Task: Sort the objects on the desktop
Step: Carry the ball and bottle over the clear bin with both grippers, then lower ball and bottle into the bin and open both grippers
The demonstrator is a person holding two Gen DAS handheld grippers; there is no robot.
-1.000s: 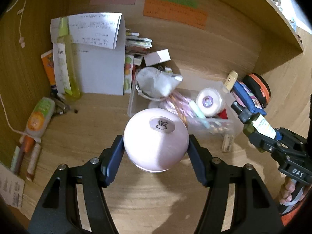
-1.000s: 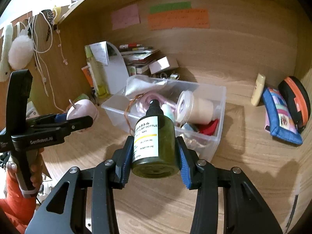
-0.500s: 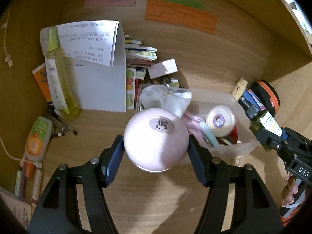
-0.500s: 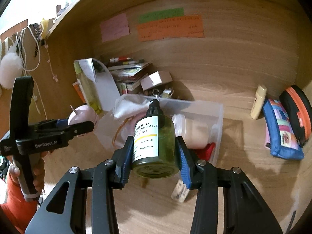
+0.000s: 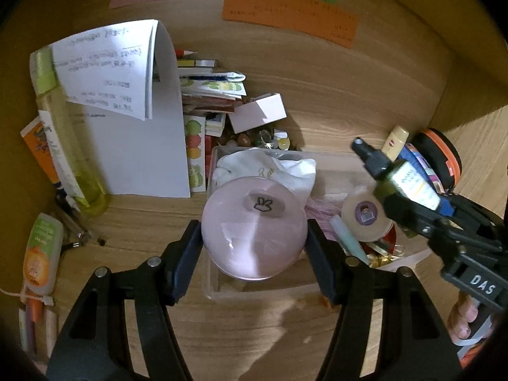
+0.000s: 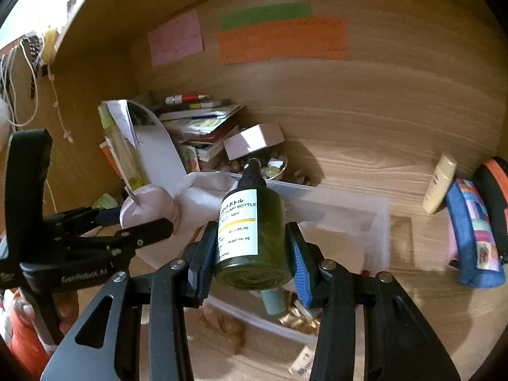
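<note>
My left gripper (image 5: pixel 254 238) is shut on a round pink container (image 5: pixel 254 227) with a small bunny mark on top, held over the left end of a clear plastic bin (image 5: pixel 222 290). It also shows in the right wrist view (image 6: pixel 147 208). My right gripper (image 6: pixel 250 247) is shut on a dark green pump bottle (image 6: pixel 252 231) with a white label, held over the bin (image 6: pixel 377 219). That bottle appears in the left wrist view (image 5: pixel 403 179) above the bin's right end. The bin holds a white cloth (image 5: pixel 263 165), a tape roll (image 5: pixel 365 216) and small items.
A folded white paper (image 5: pixel 136 120), a tall yellow-green bottle (image 5: pixel 70 155) and a stack of booklets (image 5: pixel 209 95) stand at the back left. A white box (image 5: pixel 258 116) leans behind the bin. A cream tube (image 6: pixel 439 184) and pouches (image 6: pixel 473 231) lie at the right.
Both grippers have moved forward with their loads and now hang over the bin; the pink container covers its left end and the bottle its right end.
</note>
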